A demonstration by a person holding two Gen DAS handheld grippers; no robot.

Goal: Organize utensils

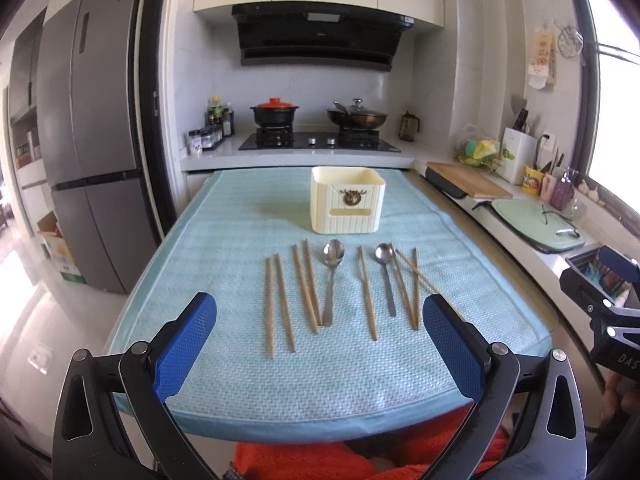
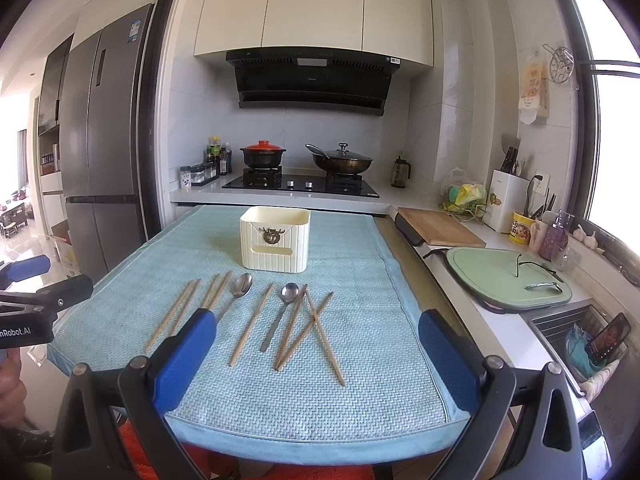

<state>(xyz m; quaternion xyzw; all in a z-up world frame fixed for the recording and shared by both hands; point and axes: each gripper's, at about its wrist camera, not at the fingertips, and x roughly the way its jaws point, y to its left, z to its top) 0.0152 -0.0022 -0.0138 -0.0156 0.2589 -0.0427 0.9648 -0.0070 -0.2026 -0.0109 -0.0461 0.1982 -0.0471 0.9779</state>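
A cream ribbed utensil holder stands at the back of the light blue mat. In front of it lie several wooden chopsticks and two metal spoons, a larger one and a smaller one. My left gripper is open, held over the mat's near edge short of the utensils, with nothing between its blue pads. My right gripper is also open and empty, hovering near the right-hand chopsticks.
Behind the mat is a counter with a gas hob, a red-lidded pot and a wok. A fridge stands left. Right counter holds a wooden board, a green board and a sink.
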